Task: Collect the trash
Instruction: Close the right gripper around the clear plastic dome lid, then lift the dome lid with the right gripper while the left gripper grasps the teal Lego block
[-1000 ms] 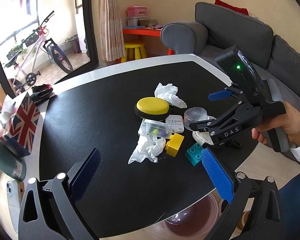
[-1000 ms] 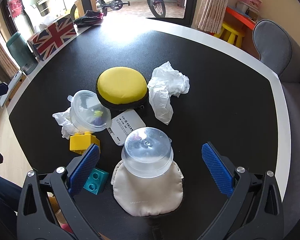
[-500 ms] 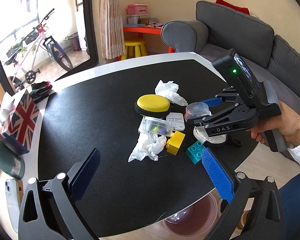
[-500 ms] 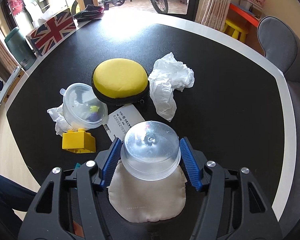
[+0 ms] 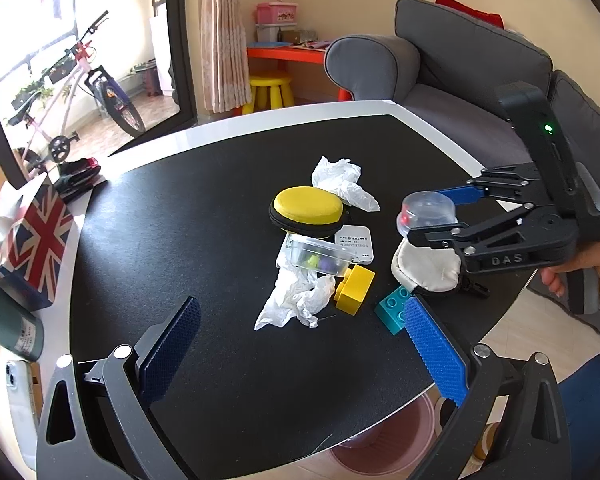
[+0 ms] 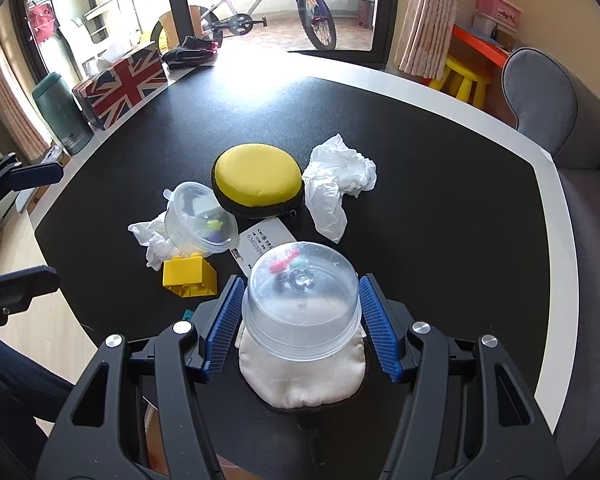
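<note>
My right gripper (image 6: 302, 322) is shut on a clear plastic cup (image 6: 300, 304), held upside down just above a beige pouch (image 6: 300, 380); the left wrist view shows the cup (image 5: 428, 210) lifted off the pouch (image 5: 426, 270). A second clear cup (image 6: 200, 220) lies on a crumpled tissue (image 5: 296, 300). Another crumpled tissue (image 6: 336, 184) lies right of a yellow round case (image 6: 258, 180). My left gripper (image 5: 300, 356) is open and empty over the table's near edge.
A yellow brick (image 5: 354, 288), a teal brick (image 5: 394, 312) and a white card (image 5: 354, 242) lie among the trash on the black table (image 5: 180, 220). A pink bin (image 5: 388, 444) stands below the table edge. A Union Jack tissue box (image 5: 32, 240) and green bottle (image 6: 62, 116) stand at the side.
My right gripper closed on the clear cup and has lifted it off the beige pouch. The left gripper stayed open and hardly moved.
</note>
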